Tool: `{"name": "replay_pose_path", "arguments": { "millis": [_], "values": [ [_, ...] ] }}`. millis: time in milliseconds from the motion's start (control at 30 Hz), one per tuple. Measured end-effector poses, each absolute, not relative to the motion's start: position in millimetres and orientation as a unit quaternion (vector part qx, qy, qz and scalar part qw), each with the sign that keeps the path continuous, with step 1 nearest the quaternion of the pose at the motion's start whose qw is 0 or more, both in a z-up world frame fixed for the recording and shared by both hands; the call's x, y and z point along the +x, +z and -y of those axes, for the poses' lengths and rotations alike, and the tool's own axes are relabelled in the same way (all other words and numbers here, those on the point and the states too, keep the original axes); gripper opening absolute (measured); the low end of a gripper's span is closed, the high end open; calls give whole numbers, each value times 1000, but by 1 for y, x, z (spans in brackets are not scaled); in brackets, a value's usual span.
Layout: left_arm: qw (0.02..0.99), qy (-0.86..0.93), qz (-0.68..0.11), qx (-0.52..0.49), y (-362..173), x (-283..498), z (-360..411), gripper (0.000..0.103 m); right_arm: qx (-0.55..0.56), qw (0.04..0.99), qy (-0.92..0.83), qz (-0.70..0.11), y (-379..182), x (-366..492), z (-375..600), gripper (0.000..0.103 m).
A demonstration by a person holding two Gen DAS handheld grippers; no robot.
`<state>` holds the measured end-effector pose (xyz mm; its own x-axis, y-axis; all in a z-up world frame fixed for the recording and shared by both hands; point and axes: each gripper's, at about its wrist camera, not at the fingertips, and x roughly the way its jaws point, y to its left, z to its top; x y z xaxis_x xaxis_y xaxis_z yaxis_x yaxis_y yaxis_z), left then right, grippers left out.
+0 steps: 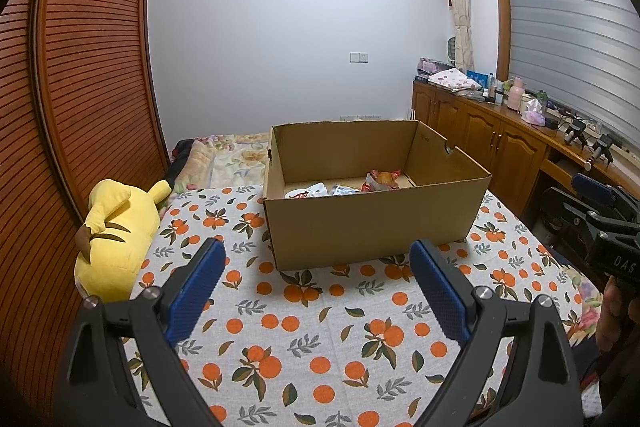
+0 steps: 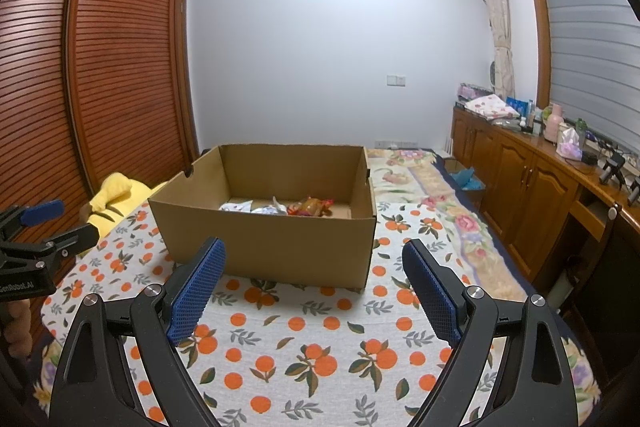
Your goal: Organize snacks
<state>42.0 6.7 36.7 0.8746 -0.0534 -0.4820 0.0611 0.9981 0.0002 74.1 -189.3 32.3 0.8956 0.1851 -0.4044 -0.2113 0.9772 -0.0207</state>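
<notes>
Both grippers hang wide open and empty above the bedspread, near side of the snack box.

The left gripper (image 1: 316,283) holds its blue pads (image 1: 196,291) far apart with nothing between them, and the right gripper (image 2: 314,283) does the same; each hovers over the orange-patterned bedspread (image 1: 320,339) just short of the open cardboard box (image 1: 372,223). The box sits on the bedspread, its top open, and the snacks (image 1: 382,181) lie on its floor toward the far wall: a red-and-orange packet at the right, with white and bluish wrappers (image 1: 316,190) beside it to the left. A yellow plush toy (image 1: 114,239) lies at the bed's left edge, near the slatted wooden wardrobe (image 1: 88,79). On the right, a wooden cabinet (image 2: 532,187) runs along the window wall, cluttered on top with bottles and folded cloth.
</notes>
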Motion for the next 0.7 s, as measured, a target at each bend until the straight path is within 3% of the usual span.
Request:
{"name": "replay_pose_path", "arguments": {
  "millis": [700],
  "values": [
    [967,-29,-251,6,33,41,-9,94,-31,973,102,-205,30,73,188,92]
  ]
}}
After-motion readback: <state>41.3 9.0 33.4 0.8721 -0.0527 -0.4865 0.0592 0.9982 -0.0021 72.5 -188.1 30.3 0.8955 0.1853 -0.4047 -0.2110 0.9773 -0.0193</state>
